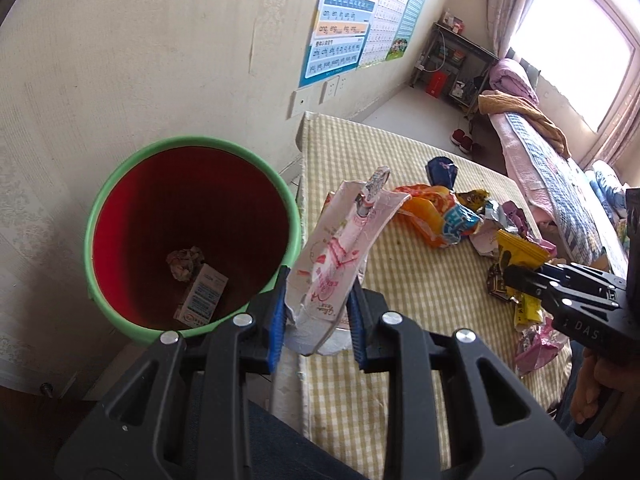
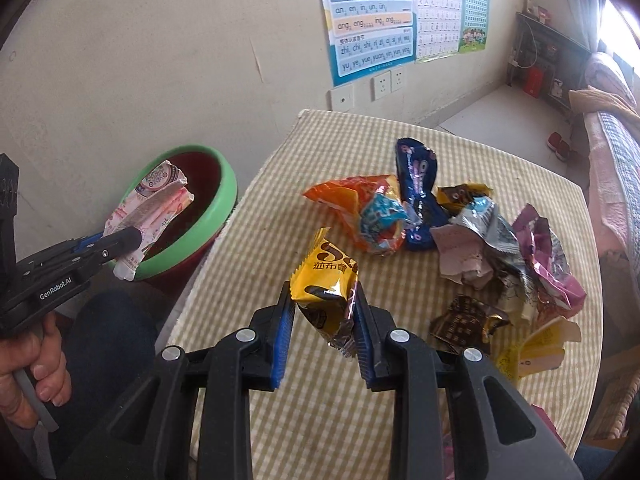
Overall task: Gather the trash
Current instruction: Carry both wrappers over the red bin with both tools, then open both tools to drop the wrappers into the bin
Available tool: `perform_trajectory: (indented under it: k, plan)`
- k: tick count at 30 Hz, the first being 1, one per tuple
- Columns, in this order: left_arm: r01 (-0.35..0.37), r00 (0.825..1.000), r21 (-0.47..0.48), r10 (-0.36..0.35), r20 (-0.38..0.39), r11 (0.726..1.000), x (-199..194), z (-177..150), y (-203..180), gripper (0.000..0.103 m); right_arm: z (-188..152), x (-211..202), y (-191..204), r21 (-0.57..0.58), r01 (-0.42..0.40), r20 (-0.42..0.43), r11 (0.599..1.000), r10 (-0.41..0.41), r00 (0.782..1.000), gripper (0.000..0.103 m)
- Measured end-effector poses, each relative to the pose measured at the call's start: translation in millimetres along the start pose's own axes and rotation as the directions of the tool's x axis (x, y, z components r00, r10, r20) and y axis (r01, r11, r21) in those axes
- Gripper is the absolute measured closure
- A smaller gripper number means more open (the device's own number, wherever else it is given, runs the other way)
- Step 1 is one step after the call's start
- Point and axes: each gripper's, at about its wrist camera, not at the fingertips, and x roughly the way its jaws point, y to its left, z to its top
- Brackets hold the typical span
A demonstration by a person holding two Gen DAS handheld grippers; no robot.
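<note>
My left gripper (image 1: 318, 300) is shut on a crumpled pink-and-white carton (image 1: 340, 248), held beside the rim of the green-rimmed red bin (image 1: 120, 184); in the right wrist view the carton (image 2: 152, 204) hangs over the bin's rim (image 2: 224, 200). The bin holds a crumpled paper ball (image 1: 185, 264) and a small box (image 1: 202, 296). My right gripper (image 2: 324, 304) is shut on a yellow snack wrapper (image 2: 326, 280), held just above the checked table (image 2: 280, 400). Several more wrappers (image 2: 460, 232) lie in a pile on the table.
The bin stands on the floor against the wall, left of the table. Wall sockets (image 2: 386, 82) and posters (image 2: 368, 16) are behind the table. A bed (image 1: 560, 168) lies to the right, and a shelf (image 1: 452, 64) stands in the far corner.
</note>
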Motion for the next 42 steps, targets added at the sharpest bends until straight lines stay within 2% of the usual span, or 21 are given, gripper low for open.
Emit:
perform_trajectory:
  k: [19, 26, 38, 39, 42]
  plan:
    - [-0.097, 0.993, -0.17, 0.107, 0.052, 0.981, -25, 10, 92, 0.077, 54, 47, 111, -0.184, -0.156, -0.002, 0.97, 0.158, 0.987, 0.075]
    - [-0.092, 0.993, -0.232, 0.105, 0.045, 0.968, -23, 6, 116, 0.077, 70, 68, 145, -0.24, -0.213, -0.005, 0.947, 0.218, 0.976, 0.075]
    - [-0.078, 0.993, -0.281, 0.099, 0.06, 0.956, -20, 27, 139, 0.076, 94, 105, 169, -0.262, -0.23, -0.039, 0.937, 0.228, 0.973, 0.071]
    - [-0.077, 0.993, -0.283, 0.098, 0.063, 0.956, -20, 29, 141, 0.074, 95, 107, 170, -0.263, -0.234, -0.043, 0.936, 0.231, 0.972, 0.065]
    - [-0.062, 0.992, -0.294, 0.091, 0.088, 0.954, -25, 34, 145, 0.052, 95, 110, 173, -0.269, -0.237, -0.039, 0.933, 0.235, 0.971, 0.052]
